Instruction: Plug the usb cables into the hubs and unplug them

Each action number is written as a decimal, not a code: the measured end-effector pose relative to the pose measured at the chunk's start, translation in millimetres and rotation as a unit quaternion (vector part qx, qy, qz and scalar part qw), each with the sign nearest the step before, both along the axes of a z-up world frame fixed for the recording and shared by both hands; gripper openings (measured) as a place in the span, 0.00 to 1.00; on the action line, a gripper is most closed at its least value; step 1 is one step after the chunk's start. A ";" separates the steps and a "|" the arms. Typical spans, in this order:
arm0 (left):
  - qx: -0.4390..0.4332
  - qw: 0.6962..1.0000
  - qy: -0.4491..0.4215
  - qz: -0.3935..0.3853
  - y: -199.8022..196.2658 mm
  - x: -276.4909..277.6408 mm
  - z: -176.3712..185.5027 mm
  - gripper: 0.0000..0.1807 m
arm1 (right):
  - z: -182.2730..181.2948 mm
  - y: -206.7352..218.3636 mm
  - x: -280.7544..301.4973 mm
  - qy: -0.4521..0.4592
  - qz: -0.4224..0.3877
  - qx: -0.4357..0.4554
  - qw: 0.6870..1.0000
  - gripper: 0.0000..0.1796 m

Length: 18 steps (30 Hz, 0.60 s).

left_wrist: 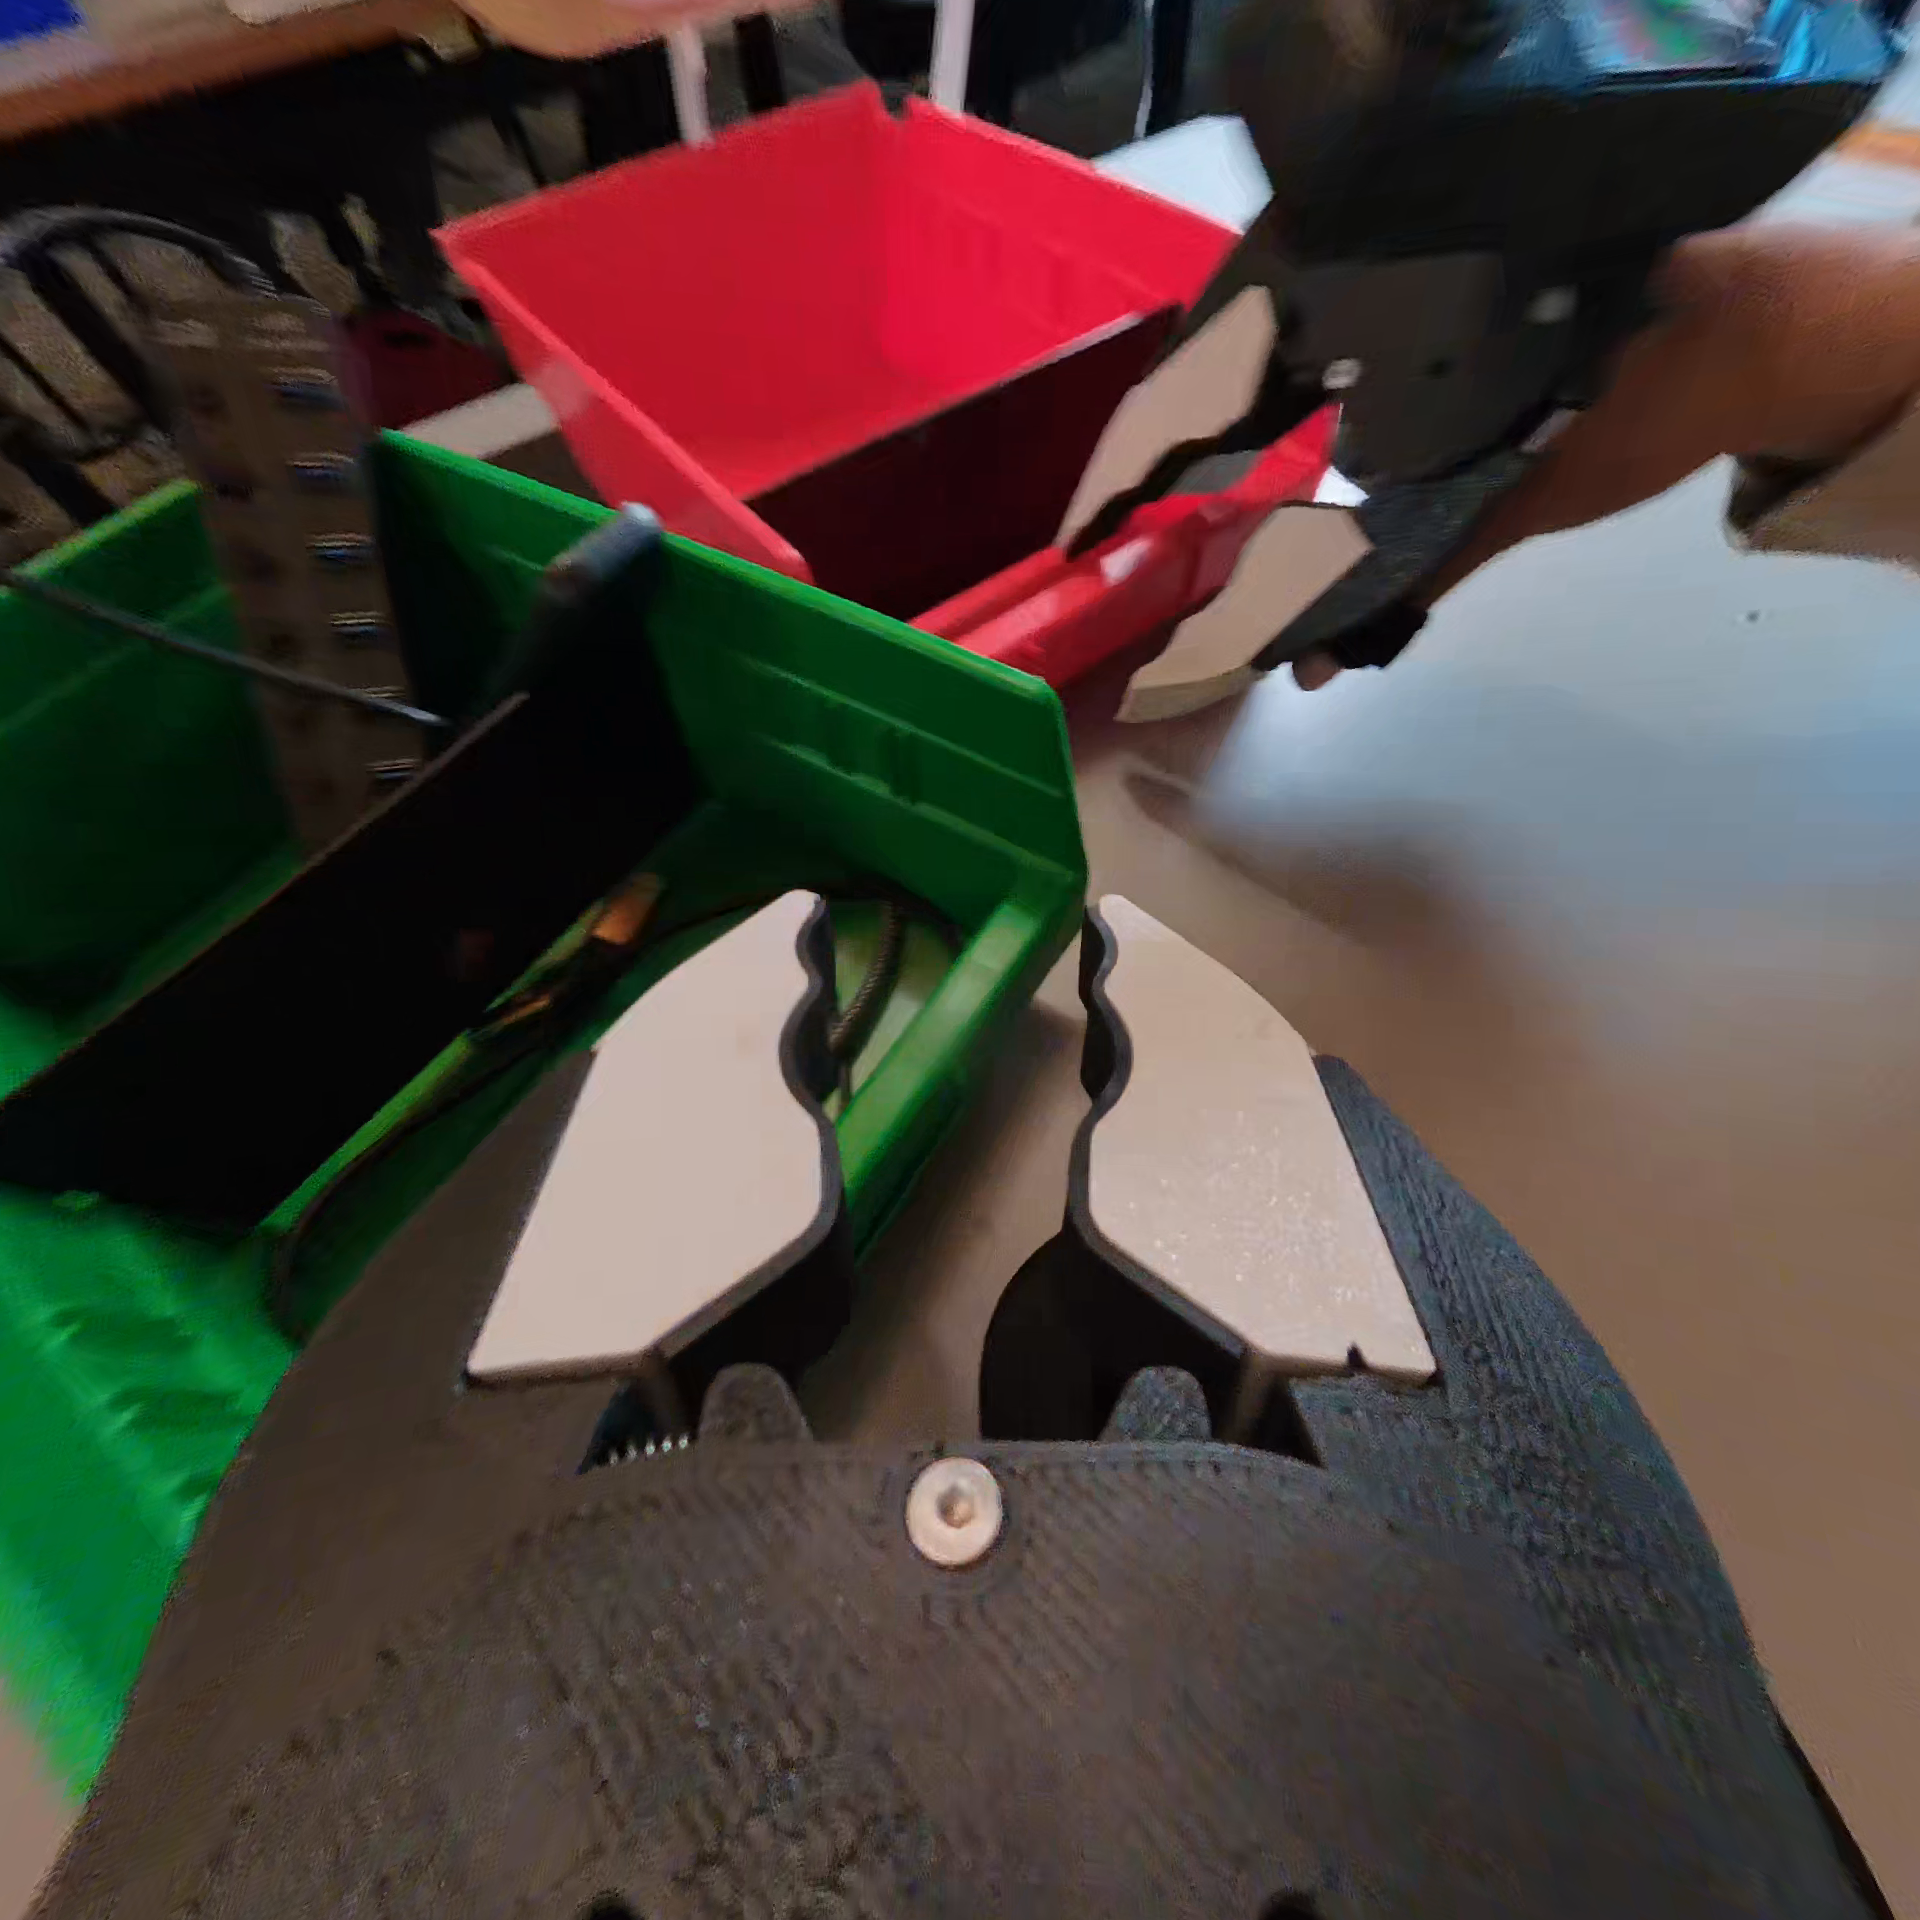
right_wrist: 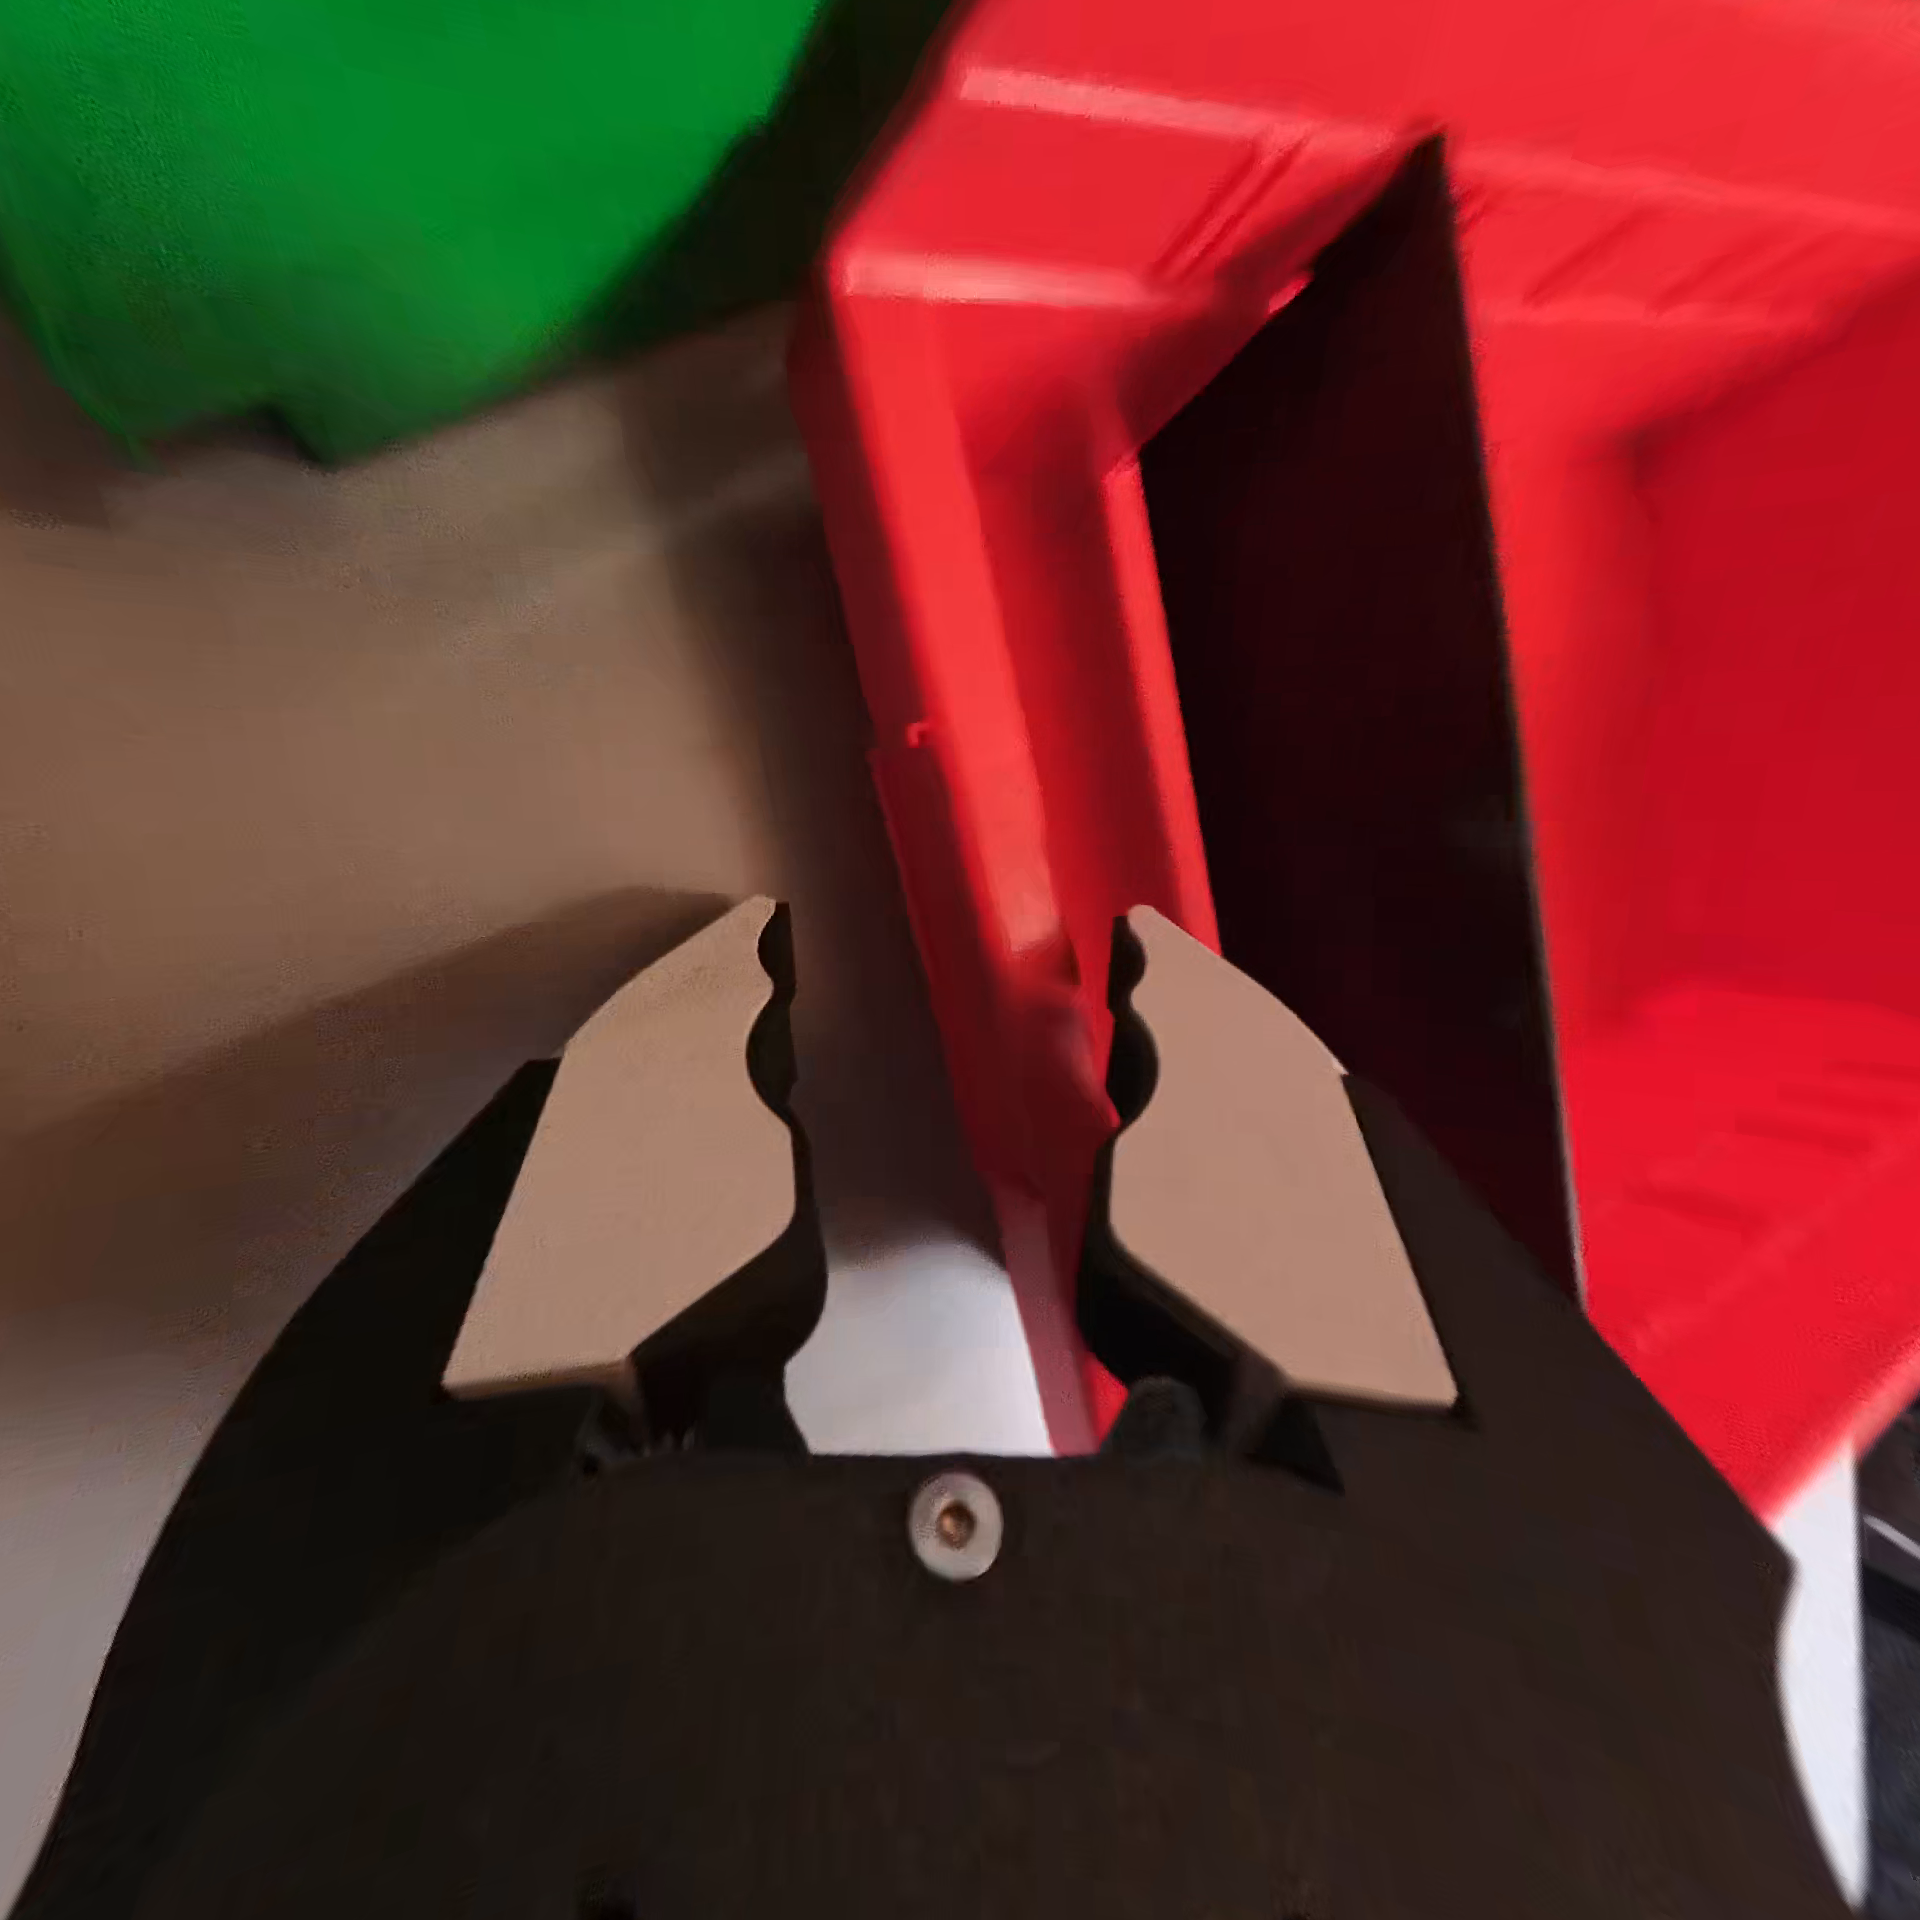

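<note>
A green bin point(left_wrist: 862, 717) sits at the left with a black divider point(left_wrist: 343, 945) and dark braided cables point(left_wrist: 862, 997) in its near compartment. A tall grey USB hub point(left_wrist: 281, 540) with several ports stands behind it, with a black cable leading to it. My left gripper point(left_wrist: 951, 925) is open and empty, its fingers astride the green bin's near corner. My right gripper point(right_wrist: 945, 925) is open and empty over the red bin's front rim point(right_wrist: 966, 665); it also shows in the left wrist view point(left_wrist: 1174, 582), held by a hand. The green bin point(right_wrist: 364, 208) shows at upper left there.
The red bin point(left_wrist: 831, 312) has a black divider point(right_wrist: 1351, 675) and looks empty inside. Both bins stand on a brown tabletop point(left_wrist: 1558, 935). A white object point(right_wrist: 914, 1340) lies under my right gripper. Dark furniture and cables fill the background.
</note>
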<state>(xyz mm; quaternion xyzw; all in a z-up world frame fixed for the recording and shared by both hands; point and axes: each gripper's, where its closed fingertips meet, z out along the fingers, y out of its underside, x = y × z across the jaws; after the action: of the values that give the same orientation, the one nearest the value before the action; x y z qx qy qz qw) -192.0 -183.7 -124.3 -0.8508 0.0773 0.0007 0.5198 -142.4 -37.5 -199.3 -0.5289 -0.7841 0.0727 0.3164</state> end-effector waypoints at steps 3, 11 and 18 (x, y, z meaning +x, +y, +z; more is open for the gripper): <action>-0.053 0.998 0.014 -0.012 16.9 4.5 -18.0 0.28 | -13.5 10.4 -8.4 -0.039 0.015 0.018 0.999 0.20; -0.073 0.994 0.074 -0.025 38.5 -16.0 -16.0 0.32 | -13.5 1.2 47.5 -0.056 0.049 0.005 0.997 0.19; -0.015 0.998 0.057 -0.004 26.7 -14.0 -21.4 0.31 | -11.5 -5.2 134.6 -0.048 -0.013 0.023 0.999 0.19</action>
<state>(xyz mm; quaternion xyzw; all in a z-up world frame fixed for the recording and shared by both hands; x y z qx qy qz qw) -206.0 -157.0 -145.7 -0.8566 0.1100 0.0458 0.5021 -7.8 -42.7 -210.9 -0.5349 -0.7926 0.0253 0.2916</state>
